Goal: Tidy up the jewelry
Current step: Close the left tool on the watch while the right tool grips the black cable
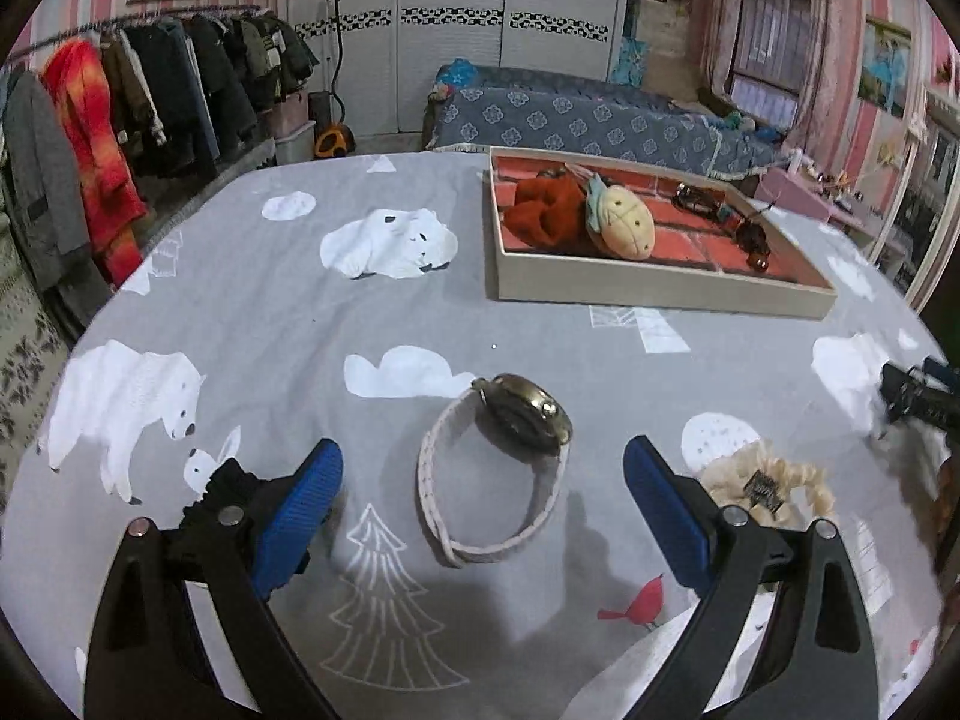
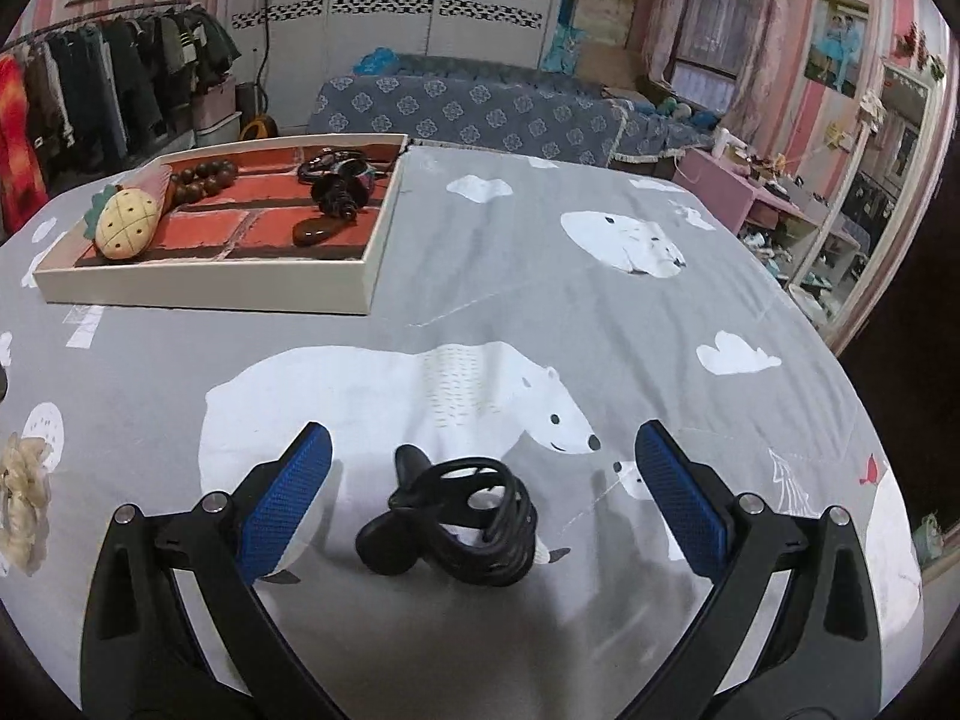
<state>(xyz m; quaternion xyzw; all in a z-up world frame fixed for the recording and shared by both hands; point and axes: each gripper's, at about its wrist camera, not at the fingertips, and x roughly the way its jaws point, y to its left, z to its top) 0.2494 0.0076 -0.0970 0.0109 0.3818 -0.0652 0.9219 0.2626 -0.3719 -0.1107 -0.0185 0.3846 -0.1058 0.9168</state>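
A: Left gripper [image 1: 483, 480] spread wide, straddling the watch [image 1: 495, 468] on the bench [image 1: 300, 312]; lined up to pinch its strap.

B: Right gripper [image 2: 483, 480] likewise apart around the black hair tie [image 2: 456, 519]; tray [image 2: 210, 291] well beyond, likely the destination.

Both fisheye cameras sit low and close over the polar-bear tablecloth [image 1: 270, 312], facing the far wardrobe wall. The left view sees the tray [image 1: 648, 291] far right; the right view sees it [image 2: 204, 294] far left (shared ground, with the bed).
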